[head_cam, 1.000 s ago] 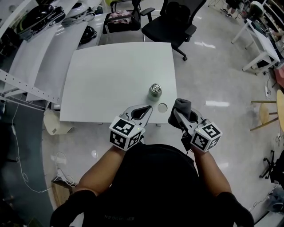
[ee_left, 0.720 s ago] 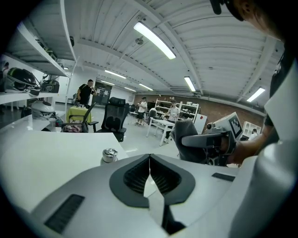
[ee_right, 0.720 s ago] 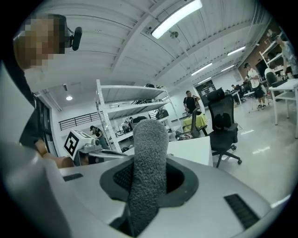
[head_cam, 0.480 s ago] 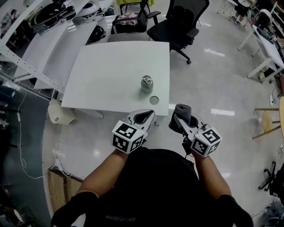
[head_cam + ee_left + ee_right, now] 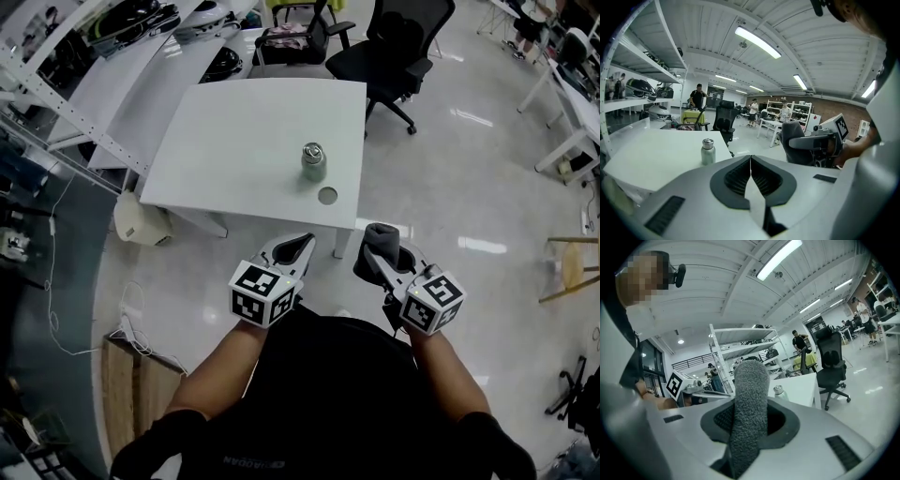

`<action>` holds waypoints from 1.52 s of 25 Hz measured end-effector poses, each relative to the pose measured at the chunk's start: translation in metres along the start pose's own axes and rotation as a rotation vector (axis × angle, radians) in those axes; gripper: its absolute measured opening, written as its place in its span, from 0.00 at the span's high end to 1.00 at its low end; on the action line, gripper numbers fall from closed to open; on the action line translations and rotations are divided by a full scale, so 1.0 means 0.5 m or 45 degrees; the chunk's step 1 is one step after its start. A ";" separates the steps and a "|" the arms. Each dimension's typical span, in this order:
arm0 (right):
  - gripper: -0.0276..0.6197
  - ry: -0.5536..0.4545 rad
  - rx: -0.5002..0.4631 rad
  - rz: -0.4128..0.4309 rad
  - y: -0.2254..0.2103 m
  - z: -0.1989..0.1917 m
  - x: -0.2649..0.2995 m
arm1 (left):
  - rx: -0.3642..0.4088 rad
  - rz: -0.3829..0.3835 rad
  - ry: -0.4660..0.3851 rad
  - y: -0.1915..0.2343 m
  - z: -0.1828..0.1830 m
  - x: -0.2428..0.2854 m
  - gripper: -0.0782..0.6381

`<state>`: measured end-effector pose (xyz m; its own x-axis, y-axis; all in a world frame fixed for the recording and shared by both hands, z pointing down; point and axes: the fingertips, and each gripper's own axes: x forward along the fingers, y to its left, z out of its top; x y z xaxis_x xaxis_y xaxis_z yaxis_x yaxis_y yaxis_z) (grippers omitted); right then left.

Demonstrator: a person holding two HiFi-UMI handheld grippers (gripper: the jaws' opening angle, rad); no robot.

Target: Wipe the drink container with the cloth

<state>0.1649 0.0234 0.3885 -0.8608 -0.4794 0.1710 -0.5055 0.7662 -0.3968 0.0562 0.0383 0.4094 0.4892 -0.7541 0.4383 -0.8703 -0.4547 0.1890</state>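
Observation:
A small steel drink bottle (image 5: 313, 161) with a silver cap stands upright on the white table (image 5: 234, 150), near its right side; it also shows as the bottle (image 5: 708, 151) and the bottle (image 5: 778, 392). My left gripper (image 5: 298, 246) is shut with nothing in it, held in the air short of the table's near edge. My right gripper (image 5: 373, 253) is shut on a dark grey cloth (image 5: 382, 239), which sticks up between its jaws as the cloth (image 5: 749, 408). Both grippers are well apart from the bottle.
A round hole (image 5: 327, 195) lies in the table near the bottle. A black office chair (image 5: 398, 47) and a second chair (image 5: 295, 42) stand beyond the table. White shelving (image 5: 84, 75) runs along the left. A cardboard box (image 5: 136, 389) sits on the floor.
The view has drawn back from the table: the table and bottle now lie farther from both grippers. The grippers keep the same pose, the cloth still held.

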 end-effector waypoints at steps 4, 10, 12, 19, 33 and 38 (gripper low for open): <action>0.79 -0.015 -0.015 0.005 0.014 0.008 -0.006 | 0.015 0.010 0.005 0.001 0.008 -0.009 0.87; 0.79 -0.038 -0.003 -0.029 0.018 0.015 -0.002 | 0.054 -0.017 -0.014 0.011 0.040 -0.012 0.87; 0.79 -0.040 0.005 -0.049 0.019 0.011 0.006 | 0.062 -0.032 -0.016 0.018 0.044 -0.016 0.87; 0.79 -0.059 0.016 -0.129 0.056 0.004 0.053 | 0.094 -0.111 0.000 0.064 0.041 -0.058 0.87; 0.79 -0.088 0.023 -0.268 0.103 -0.008 0.103 | 0.124 -0.221 -0.017 0.132 0.041 -0.092 0.87; 0.79 -0.093 0.022 -0.284 0.111 -0.005 0.107 | 0.131 -0.233 -0.021 0.137 0.045 -0.100 0.87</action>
<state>0.0910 0.0412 0.3778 -0.7210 -0.6663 0.1905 -0.6811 0.6307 -0.3719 -0.0266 0.0339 0.3805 0.6401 -0.6617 0.3904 -0.7569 -0.6302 0.1730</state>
